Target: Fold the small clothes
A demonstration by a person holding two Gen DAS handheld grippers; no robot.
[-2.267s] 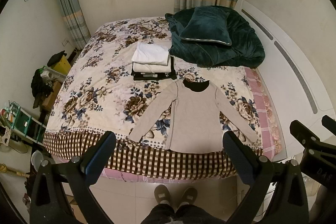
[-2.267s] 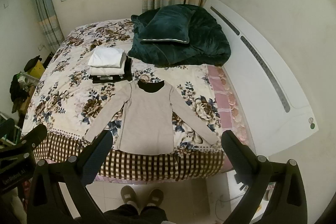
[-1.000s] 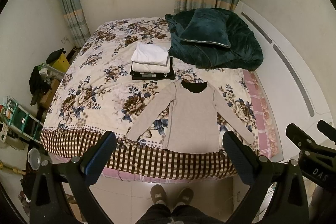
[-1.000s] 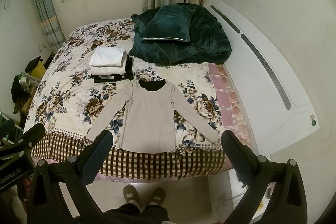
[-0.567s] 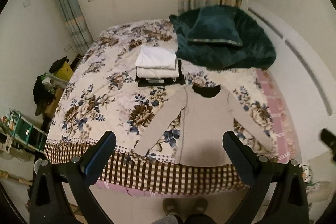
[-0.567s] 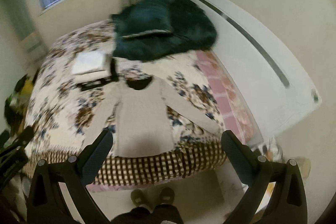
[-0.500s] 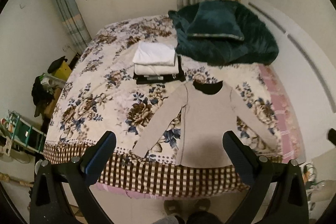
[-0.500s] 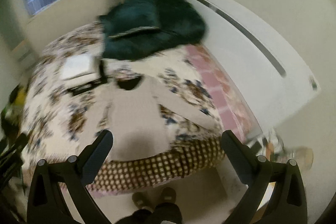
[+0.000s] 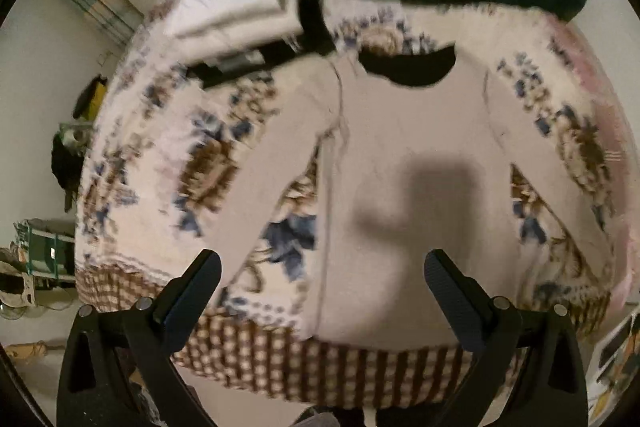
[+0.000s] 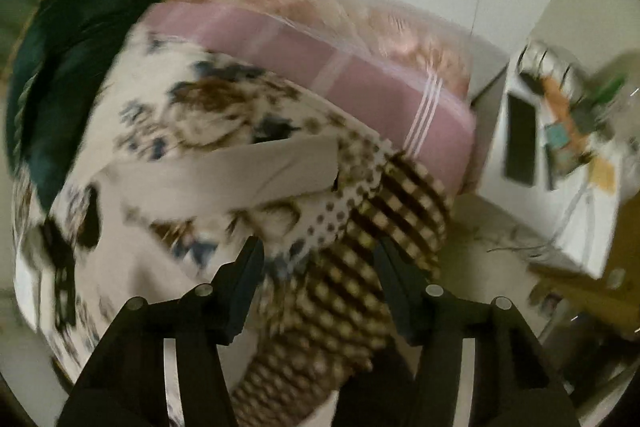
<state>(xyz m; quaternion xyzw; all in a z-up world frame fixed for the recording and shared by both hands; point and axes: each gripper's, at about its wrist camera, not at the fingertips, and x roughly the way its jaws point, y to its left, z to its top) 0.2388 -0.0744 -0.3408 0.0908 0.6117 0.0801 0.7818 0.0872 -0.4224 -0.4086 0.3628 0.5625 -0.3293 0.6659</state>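
Beige top (image 9: 404, 163) lies totally unfolded on the bed (image 9: 168, 131), both grippers (image 9: 320, 291) (image 10: 318, 269) gaping, empty, so basically nothing's done yet.

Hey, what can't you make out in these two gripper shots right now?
- Folded stack, left wrist view: motion blur hides how many pieces.
- Beige top, left wrist view: hem behind the jaws.
- White side table, right wrist view: blurred clutter.
- Beige top's body, right wrist view: smeared.
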